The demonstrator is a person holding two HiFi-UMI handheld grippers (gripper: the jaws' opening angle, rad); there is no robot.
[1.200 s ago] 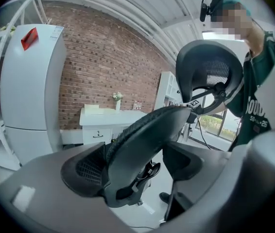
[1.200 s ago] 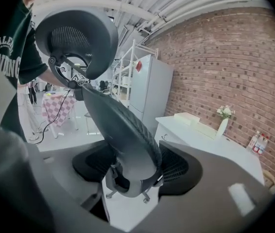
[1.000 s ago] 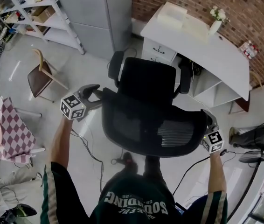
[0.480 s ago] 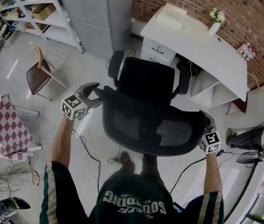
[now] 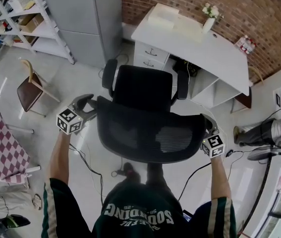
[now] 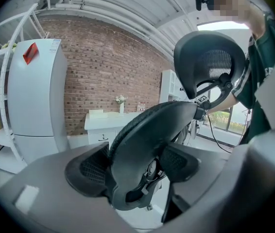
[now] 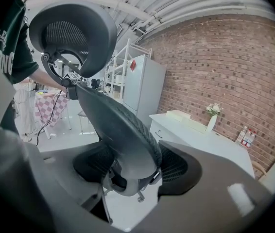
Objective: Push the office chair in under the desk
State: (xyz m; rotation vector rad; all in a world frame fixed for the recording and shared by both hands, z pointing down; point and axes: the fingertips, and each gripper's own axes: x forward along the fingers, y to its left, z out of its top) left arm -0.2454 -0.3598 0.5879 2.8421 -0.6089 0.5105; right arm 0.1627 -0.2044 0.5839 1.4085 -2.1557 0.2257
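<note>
Wall: brick (image 5: 259,14), red-brown, on the far side.
Fridge: fridge (image 6: 33,96), tall, pale grey, upright against the wall, with a red sticker (image 6: 30,52) near its top.
Shelving: white metal rack (image 5: 26,29) beside the fridge, holding boxes.
Wooden chair: wooden chair (image 5: 29,90), brown seat, near the rack.
Table: checked cloth (image 5: 4,150), at the left edge.
Vase: vase (image 5: 209,23), white, upright, holding pale flowers.
Box: box (image 5: 163,18), white, flat, left of the vase.

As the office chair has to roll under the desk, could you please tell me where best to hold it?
I'd grip the backrest by its thin side rims, coming from behind, because the seat faces the desk. The right gripper clamps one rim. The left gripper, whose jaws have just been closing, pinches the other.
</note>
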